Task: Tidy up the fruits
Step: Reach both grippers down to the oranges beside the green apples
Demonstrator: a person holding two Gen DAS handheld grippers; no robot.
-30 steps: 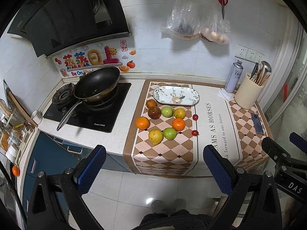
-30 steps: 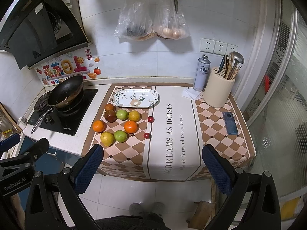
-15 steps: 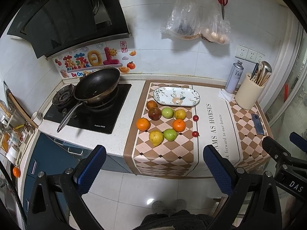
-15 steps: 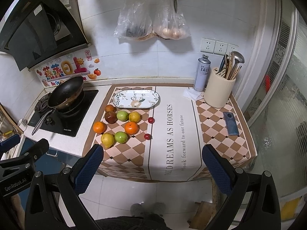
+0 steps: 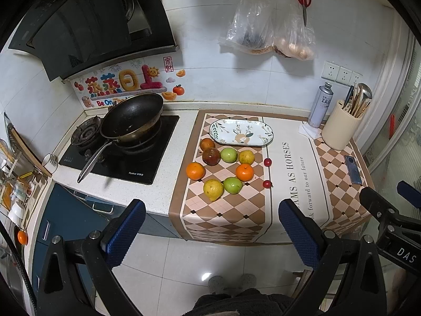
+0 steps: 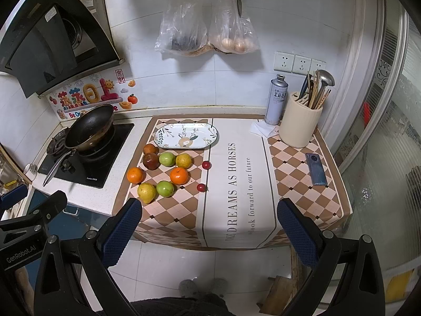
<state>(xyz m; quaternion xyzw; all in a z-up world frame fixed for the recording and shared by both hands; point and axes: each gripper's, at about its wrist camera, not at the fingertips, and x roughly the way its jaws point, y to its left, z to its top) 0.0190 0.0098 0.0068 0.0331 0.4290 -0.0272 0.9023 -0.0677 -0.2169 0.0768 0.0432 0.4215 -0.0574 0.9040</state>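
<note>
Still-loose fruits (image 5: 228,168), empty plate (image 5: 240,133), grippers apart

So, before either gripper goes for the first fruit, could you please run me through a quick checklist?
1. Left gripper open and holding nothing: ok.
2. Right gripper open and holding nothing: ok.
3. Plate bare, ready for fruit: ok.
4. Fruits all on the cloth, none on the plate: ok; nearest are the lemon and green apple.
5. Two small red fruits round and loose, may roll: cannot tell.
6. Phone clear of the fruit: ok.
</note>
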